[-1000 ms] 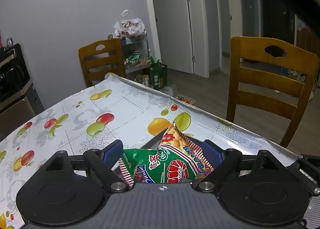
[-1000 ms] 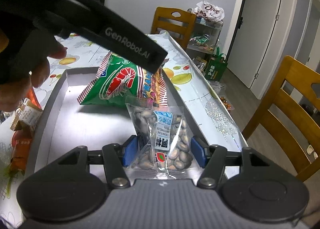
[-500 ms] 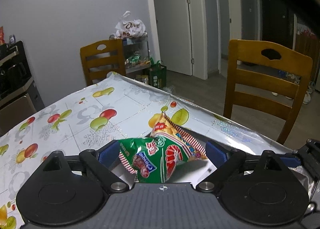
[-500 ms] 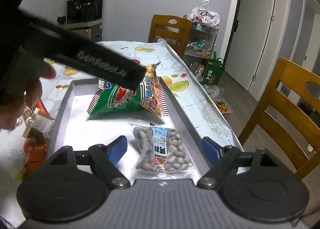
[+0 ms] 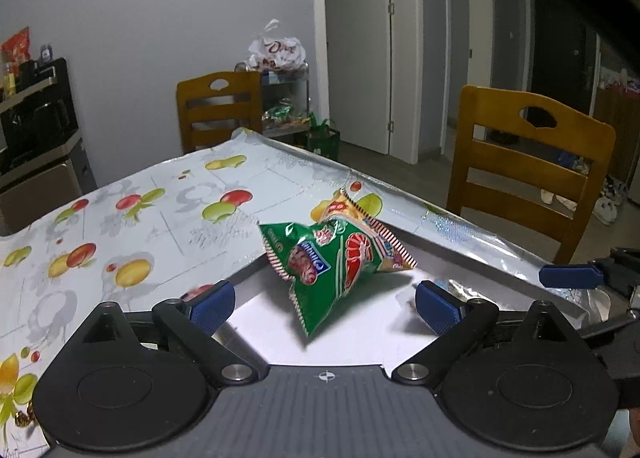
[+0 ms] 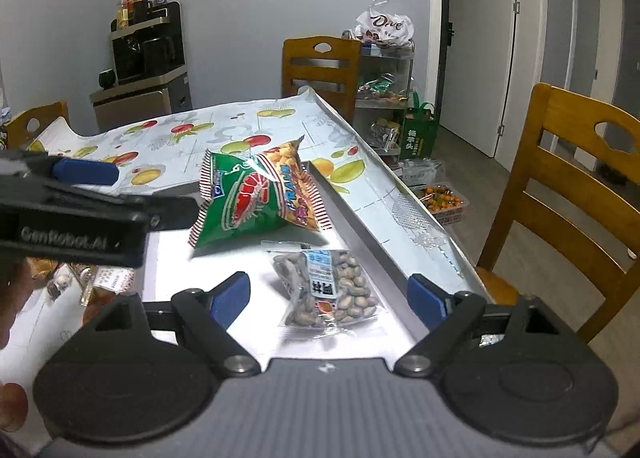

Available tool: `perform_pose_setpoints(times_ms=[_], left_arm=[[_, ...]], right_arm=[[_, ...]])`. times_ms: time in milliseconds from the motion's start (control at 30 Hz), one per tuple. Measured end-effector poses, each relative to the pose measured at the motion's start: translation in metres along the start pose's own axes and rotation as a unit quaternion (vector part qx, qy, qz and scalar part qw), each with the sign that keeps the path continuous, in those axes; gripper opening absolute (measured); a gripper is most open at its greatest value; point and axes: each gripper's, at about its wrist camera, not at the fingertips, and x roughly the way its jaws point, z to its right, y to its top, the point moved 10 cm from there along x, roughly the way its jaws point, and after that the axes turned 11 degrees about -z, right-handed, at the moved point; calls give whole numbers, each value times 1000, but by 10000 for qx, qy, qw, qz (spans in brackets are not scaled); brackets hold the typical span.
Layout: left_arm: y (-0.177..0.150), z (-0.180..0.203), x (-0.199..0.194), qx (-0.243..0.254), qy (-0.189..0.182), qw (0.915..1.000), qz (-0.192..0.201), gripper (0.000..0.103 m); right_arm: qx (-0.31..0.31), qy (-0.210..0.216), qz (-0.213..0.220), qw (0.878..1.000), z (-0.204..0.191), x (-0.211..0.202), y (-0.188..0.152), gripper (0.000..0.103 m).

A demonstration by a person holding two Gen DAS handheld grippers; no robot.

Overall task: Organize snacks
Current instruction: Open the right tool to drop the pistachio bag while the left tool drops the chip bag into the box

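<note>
Both packets lay released in the grey tray (image 6: 360, 230), the green prawn-cracker bag (image 5: 336, 258) ahead of the opening left gripper (image 5: 324, 304) and the seed packet (image 6: 328, 286) between the right gripper (image 6: 328, 298)'s opening jaws, so a clean withdrawal without snagging either was judged best.

"GenRobot.AI" is read on the side of the left gripper (image 6: 86, 174), "Dove" on the white plastic bag (image 6: 385, 24) atop the shelf cart, and "PRAWN" is partly made out on the green prawn cracker packet (image 6: 256, 198) in the tray (image 6: 372, 242).
</note>
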Motion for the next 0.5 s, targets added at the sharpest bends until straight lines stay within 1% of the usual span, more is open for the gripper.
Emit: perform_pose_setpoints(times_ms=[100,367,500], left_arm=[[-5,-4,-7,-35,-21,10000,23,98],[-11,-14,-25,-55,-100,9999,95,99],[-13,-17,-34,-50,-104,9997,192,100]], right_arm=[[-25,74,-36,10000,-7,-3,0,87],[-156,173,30,9997,-31,-14,3,87],[-176,208,93,9996,-39,-21,7,92]])
